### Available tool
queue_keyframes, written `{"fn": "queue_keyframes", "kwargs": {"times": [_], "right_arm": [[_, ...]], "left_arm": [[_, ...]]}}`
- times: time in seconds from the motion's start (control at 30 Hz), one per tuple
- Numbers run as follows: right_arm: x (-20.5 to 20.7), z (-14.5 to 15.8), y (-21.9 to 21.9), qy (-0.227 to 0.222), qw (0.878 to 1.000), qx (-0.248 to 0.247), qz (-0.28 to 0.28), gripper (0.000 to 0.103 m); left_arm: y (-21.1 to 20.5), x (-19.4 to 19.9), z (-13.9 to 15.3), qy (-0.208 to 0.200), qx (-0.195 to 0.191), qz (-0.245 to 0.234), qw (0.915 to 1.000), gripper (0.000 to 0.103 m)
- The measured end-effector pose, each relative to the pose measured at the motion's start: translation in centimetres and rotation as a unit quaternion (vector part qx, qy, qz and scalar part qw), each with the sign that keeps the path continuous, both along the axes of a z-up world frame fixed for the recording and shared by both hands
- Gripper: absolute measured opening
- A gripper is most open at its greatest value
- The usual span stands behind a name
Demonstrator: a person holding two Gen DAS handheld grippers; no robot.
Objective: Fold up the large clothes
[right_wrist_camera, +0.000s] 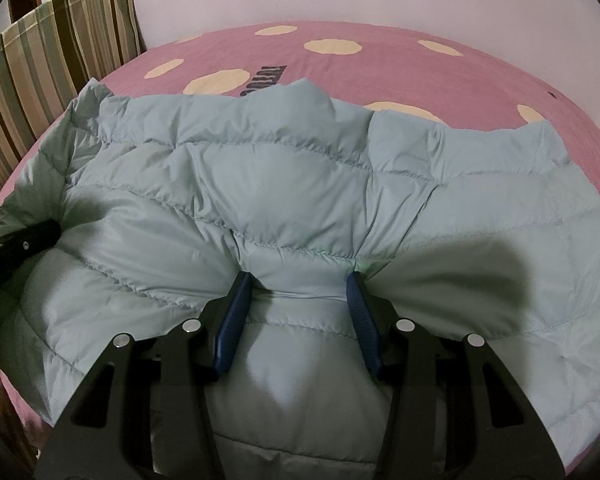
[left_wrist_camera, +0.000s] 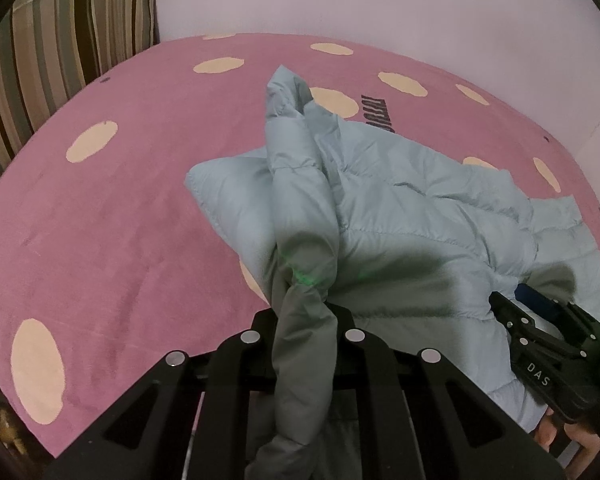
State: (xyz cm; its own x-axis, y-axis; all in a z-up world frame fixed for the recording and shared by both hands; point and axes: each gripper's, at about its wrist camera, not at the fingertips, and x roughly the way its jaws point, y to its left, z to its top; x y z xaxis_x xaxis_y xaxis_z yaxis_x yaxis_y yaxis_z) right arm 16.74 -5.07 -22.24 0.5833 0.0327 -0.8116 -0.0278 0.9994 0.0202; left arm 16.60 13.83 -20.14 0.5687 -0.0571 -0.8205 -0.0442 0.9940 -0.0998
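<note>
Bedding in pink with cream spots [left_wrist_camera: 120, 208] is largely covered by a pale blue quilted jacket [right_wrist_camera: 284, 176], its near hem cut off below both views. A bunched fold is clamped in the left gripper [left_wrist_camera: 305, 320], fingertips hidden by cloth. Padding is pinched between the right gripper [right_wrist_camera: 300, 284]'s half-closed blue pads [right_wrist_camera: 232, 320].

Bed [left_wrist_camera: 120, 200] covered by a pink sheet with cream oval spots and a patch of dark lettering [left_wrist_camera: 378, 114] toward the far side. Striped cushion [left_wrist_camera: 52, 52], in brown, grey and beige, stands far left against a plain pale wall [left_wrist_camera: 380, 0].
</note>
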Motion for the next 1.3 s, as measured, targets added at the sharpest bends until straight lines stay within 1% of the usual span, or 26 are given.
{"fn": "queue_keyframes", "kwargs": {"times": [0.17, 0.27, 0.43, 0.57, 0.67, 0.83, 0.97, 1.0, 1.07, 1.17, 1.3], "right_arm": [[-0.9, 1.1, -0.9, -0.005, 1.0, 0.016, -0.008, 0.051], [-1.6, 2.0, -1.9, -0.015, 0.999, 0.024, -0.016, 0.055], [-2.9, 3.5, -4.4, -0.03, 0.998, 0.038, -0.034, 0.055], [-4.1, 4.7, -6.6, -0.044, 0.997, 0.045, -0.05, 0.056], [-5.1, 5.5, -8.6, -0.056, 0.995, 0.049, -0.067, 0.055], [-7.3, 6.5, -13.0, -0.072, 0.991, 0.062, -0.098, 0.056], [-8.8, 6.7, -16.5, -0.077, 0.986, 0.074, -0.125, 0.056], [-9.1, 6.7, -17.3, -0.078, 0.985, 0.076, -0.132, 0.056], [-9.7, 6.5, -19.0, -0.076, 0.983, 0.078, -0.148, 0.056], [-10.6, 5.9, -21.1, -0.07, 0.98, 0.081, -0.168, 0.056], [-11.6, 4.9, -23.1, -0.061, 0.976, 0.083, -0.19, 0.056]], "left_arm": [[-0.7, -0.6, 1.5, -0.008, 0.013, 0.002, 0.9999, 0.01], [-1.5, -0.9, 2.7, -0.017, 0.026, 0.0, 0.9995, 0.01], [-3.3, -1.8, 5.1, -0.037, 0.047, -0.008, 0.9982, 0.009], [-5.7, -2.3, 7.3, -0.057, 0.065, -0.017, 0.9961, 0.009], [-8.3, -2.7, 8.8, -0.073, 0.079, -0.03, 0.9938, 0.009], [-14.0, -2.9, 10.3, -0.092, 0.1, -0.064, 0.9886, 0.009], [-19.1, -3.1, 10.2, -0.096, 0.111, -0.097, 0.9844, 0.009], [-20.9, -3.1, 9.8, -0.094, 0.115, -0.108, 0.983, 0.009], [-23.1, -3.1, 9.1, -0.09, 0.122, -0.124, 0.9807, 0.009], [-26.6, -3.1, 7.1, -0.078, 0.133, -0.151, 0.9765, 0.009], [-29.5, -3.2, 4.4, -0.058, 0.138, -0.171, 0.9738, 0.009]]}}
